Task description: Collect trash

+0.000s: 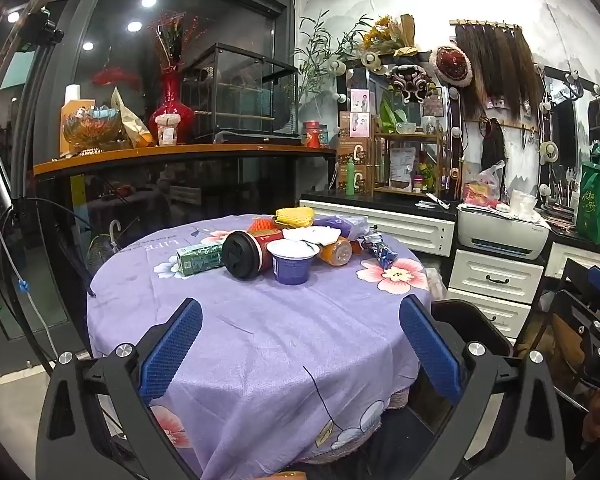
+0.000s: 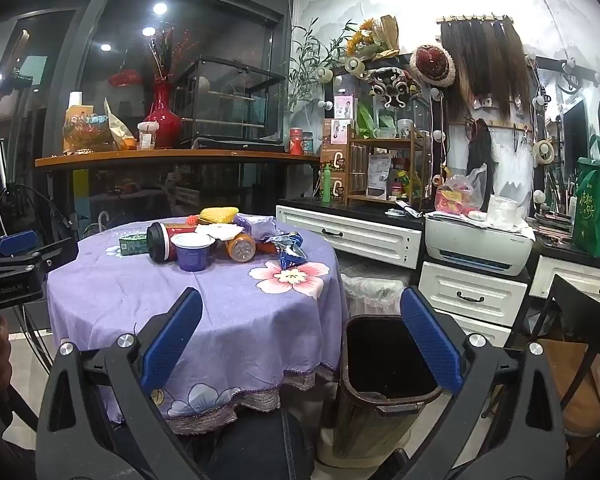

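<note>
Left wrist: left gripper (image 1: 300, 344) empty, fingers spread wide, hovering over the near, bare part of the table (image 1: 260, 360). Trash sits in one heap at the table's far side: blue cup (image 1: 292, 264) nearest, tipped red cup (image 1: 248, 254) with black lid just left of it, green carton (image 1: 200, 260) further left, orange bottle (image 1: 336, 252) right of the blue cup, snack wrapper (image 1: 380, 250) at the right end, yellow foam net (image 1: 294, 217) behind. Looks like a pre-reach pose, lined up roughly on the blue cup. White tissue and purple bag behind the cups are mostly hidden; the table's near edge is cut off by the gripper body.

Right wrist: right gripper (image 2: 300, 344) also empty and wide, straddling the table's right edge and the bin (image 2: 384, 364). Bin stands on the floor just right of the table, open; probably parked there for short drops. Interior is dark, contents unreadable. Second lined bin behind it is barely legible. Left gripper shows at the frame's left edge, mostly cut off.
</note>
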`<state>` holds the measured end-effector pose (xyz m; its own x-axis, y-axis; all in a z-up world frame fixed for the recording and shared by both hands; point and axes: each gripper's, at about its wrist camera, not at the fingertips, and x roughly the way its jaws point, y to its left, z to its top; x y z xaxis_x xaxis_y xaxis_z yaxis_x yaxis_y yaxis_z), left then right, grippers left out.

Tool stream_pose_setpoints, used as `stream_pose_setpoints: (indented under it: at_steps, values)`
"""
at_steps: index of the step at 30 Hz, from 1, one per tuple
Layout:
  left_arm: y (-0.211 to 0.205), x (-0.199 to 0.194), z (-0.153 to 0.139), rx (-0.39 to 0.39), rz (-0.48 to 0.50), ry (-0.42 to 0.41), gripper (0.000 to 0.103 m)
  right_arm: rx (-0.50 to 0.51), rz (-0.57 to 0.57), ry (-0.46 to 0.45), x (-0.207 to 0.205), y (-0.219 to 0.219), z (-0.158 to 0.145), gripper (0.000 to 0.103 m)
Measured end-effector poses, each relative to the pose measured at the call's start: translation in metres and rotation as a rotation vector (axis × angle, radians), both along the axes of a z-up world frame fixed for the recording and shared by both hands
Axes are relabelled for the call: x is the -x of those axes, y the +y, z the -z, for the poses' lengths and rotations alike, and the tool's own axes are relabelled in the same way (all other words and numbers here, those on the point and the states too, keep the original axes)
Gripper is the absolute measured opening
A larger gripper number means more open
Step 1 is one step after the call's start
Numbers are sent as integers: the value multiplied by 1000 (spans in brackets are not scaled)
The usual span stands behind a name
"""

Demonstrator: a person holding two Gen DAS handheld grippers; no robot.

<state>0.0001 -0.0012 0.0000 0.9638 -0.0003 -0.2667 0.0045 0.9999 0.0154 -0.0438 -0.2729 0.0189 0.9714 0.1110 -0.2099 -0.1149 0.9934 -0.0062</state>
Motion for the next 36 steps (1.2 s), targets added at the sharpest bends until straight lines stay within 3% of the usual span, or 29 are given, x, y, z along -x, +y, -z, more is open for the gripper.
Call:
stream_pose_setpoints:
  at_steps: [36]
  values:
    - [-6,4,-2,-3,-6,-4,98,4,-1,-5,0,1,0,98]
